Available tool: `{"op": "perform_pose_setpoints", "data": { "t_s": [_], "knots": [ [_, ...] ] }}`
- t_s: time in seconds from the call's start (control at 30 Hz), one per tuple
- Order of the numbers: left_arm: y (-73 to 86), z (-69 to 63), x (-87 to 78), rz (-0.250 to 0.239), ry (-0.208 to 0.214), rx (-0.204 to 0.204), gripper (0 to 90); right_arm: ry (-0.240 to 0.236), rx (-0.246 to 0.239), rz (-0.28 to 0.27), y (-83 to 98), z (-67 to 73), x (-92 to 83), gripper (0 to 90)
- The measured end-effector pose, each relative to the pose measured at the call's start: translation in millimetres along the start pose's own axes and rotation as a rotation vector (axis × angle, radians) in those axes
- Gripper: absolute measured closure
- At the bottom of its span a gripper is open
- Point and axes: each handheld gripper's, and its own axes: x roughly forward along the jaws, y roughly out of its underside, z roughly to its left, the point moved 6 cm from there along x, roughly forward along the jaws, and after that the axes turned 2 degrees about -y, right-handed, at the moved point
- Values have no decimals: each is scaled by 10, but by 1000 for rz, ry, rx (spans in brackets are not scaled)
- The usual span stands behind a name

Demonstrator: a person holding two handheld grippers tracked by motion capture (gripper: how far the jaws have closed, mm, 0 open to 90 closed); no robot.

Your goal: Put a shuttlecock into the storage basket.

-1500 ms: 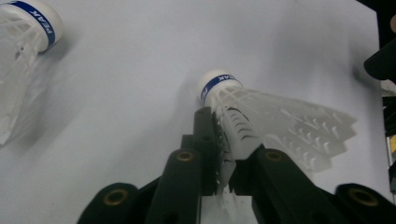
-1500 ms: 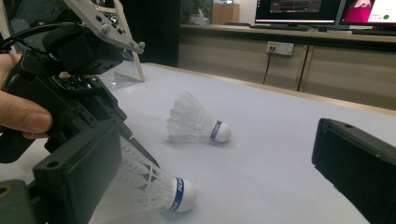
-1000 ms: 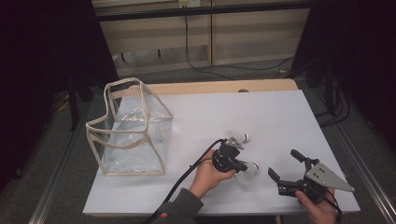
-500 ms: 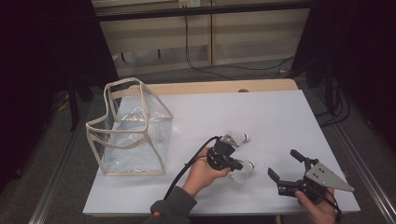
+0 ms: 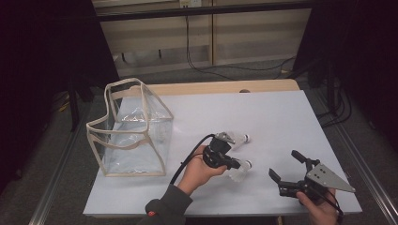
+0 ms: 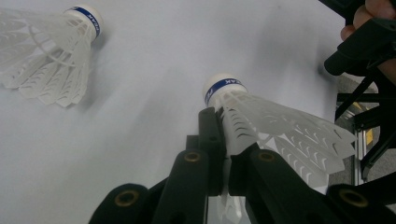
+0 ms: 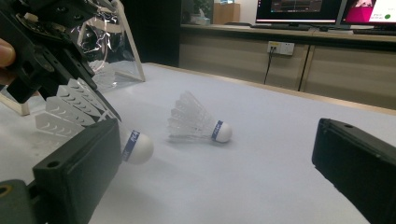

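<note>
Here, left gripper (image 6: 223,154) clamped on a shuttlecock's (image 6: 280,126) skirt, cork end poking past the fingertips, just above the table (image 5: 281,112), second shuttlecock (image 5: 234,138) lying beside it, right gripper (image 5: 287,169) spread wide, empty, near.

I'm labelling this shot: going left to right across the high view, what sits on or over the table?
Clear bag → left gripper clamped on a shuttlecock → right gripper, jaws open and holding nothing.
</note>
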Motion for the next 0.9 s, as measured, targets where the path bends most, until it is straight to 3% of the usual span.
{"op": "perform_pose_setpoints", "data": {
  "t_s": [0.9],
  "knots": [
    [-38, 83, -261, -2, -19, -14, 888, 1, 2, -4, -5, -2, -2, 14]
  ]
}}
